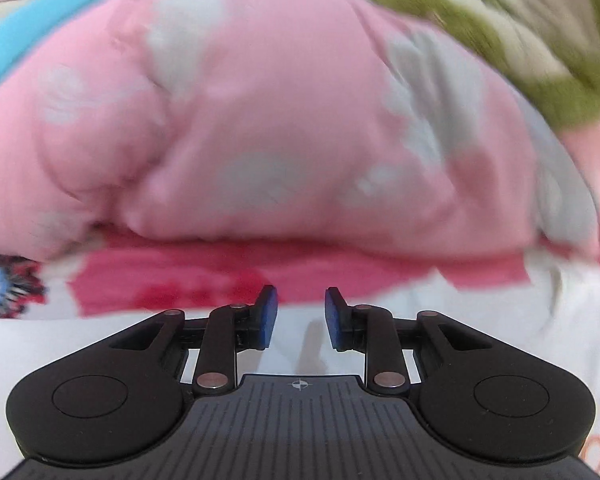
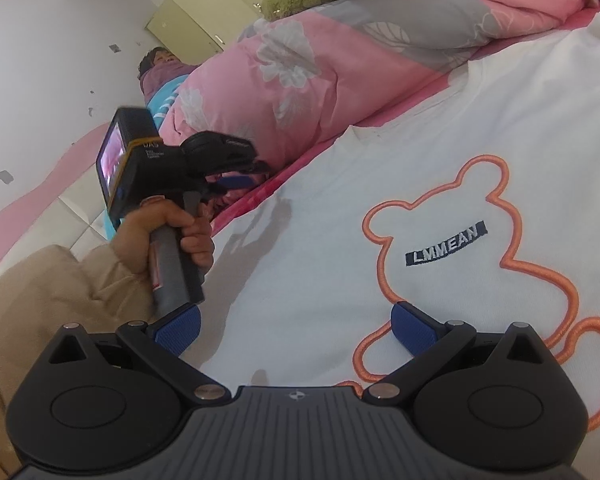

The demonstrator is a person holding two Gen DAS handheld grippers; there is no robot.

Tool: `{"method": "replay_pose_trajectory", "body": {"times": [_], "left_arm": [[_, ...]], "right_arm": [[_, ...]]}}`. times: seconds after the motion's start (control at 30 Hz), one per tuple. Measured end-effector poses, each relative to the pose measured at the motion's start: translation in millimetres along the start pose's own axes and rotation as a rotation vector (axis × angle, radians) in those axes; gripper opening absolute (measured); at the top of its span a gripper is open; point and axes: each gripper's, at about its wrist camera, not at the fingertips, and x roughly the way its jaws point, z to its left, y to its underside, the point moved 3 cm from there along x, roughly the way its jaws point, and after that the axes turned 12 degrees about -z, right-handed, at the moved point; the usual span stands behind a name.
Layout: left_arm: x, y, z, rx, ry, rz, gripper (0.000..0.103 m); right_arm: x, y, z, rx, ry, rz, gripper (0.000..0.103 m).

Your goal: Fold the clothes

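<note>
White sweatshirt (image 2: 440, 152) lies spread flat on the bed, its orange bear outline (image 2: 488, 264) and dark "LMMEAN" label (image 2: 446, 249) facing up, and it fills the ground under both tools. Nearest in the right wrist view, the right gripper (image 2: 296, 326) hovers over the cloth with its blue pads spread wide and nothing between them. To its left, a hand (image 2: 180, 236) in a tan sleeve (image 2: 52, 300) grasps the handle of the left gripper (image 2: 236, 180), which points at the garment's edge near the red sheet (image 2: 260, 196). From that tool's own blurred camera, the left gripper (image 1: 301, 318) shows a narrow gap between its pads, and they seem to hold nothing, with white fabric below them. Beyond the sheet rises a bunched pink floral quilt (image 1: 268, 120), and behind it a green and cream fuzzy blanket (image 1: 540, 52). Farthest back, against the wall, a person (image 2: 160, 68) lies partly covered.
</note>
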Motion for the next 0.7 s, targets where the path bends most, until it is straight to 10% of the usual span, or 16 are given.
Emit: {"method": "replay_pose_trajectory", "body": {"times": [0.33,0.7], "left_arm": [[29,-11,15,-0.163,-0.13,-0.07,0.027],[-68,-42,13,-0.296,0.055,-0.206,0.027]], "right_arm": [[-1,-1,-2,0.007,-0.009,0.002,0.103],[-27,-17,-18,0.17,-0.045,-0.118,0.102]]}}
